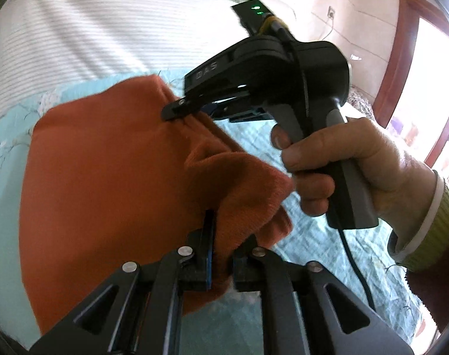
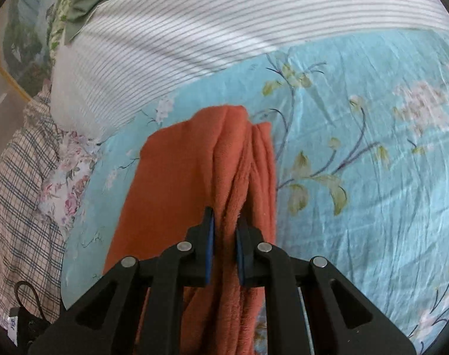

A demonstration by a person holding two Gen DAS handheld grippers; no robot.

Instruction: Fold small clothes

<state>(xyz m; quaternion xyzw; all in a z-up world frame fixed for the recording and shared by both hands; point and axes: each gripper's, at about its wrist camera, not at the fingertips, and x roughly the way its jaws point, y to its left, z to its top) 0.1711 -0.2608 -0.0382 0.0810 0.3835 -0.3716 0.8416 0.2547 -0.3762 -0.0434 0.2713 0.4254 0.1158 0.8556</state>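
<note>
The left gripper [image 1: 224, 254] sits nearest the lens, its two black fingers with blue pads pinched on a bunched fold of the orange cloth [image 1: 112, 183]. Just beyond it the cloth rises in thick ridges toward the right gripper [image 1: 177, 109], whose dark fingertips clamp the far folded edge; the person's hand [image 1: 342, 171] wraps the grey handle, with a black cable [image 1: 354, 266] trailing from its base.

From the right wrist view, the right gripper [image 2: 225, 236] is likewise closed on the cloth [image 2: 177, 177], several soft layers squeezed between its blue pads [image 2: 210, 254].

Around the cloth lies a light blue floral bedsheet [image 2: 357, 177], wrinkled and shiny. Beyond it rests a white pillow with thin grey stripes [image 2: 194, 29], and at the left a plaid fabric [image 2: 20, 207] beside a flowered one [image 2: 67, 183].

The orange cloth is fuzzy, folded lengthwise into a narrow band, held up off the sheet between the two grippers with its lower part draping down.
</note>
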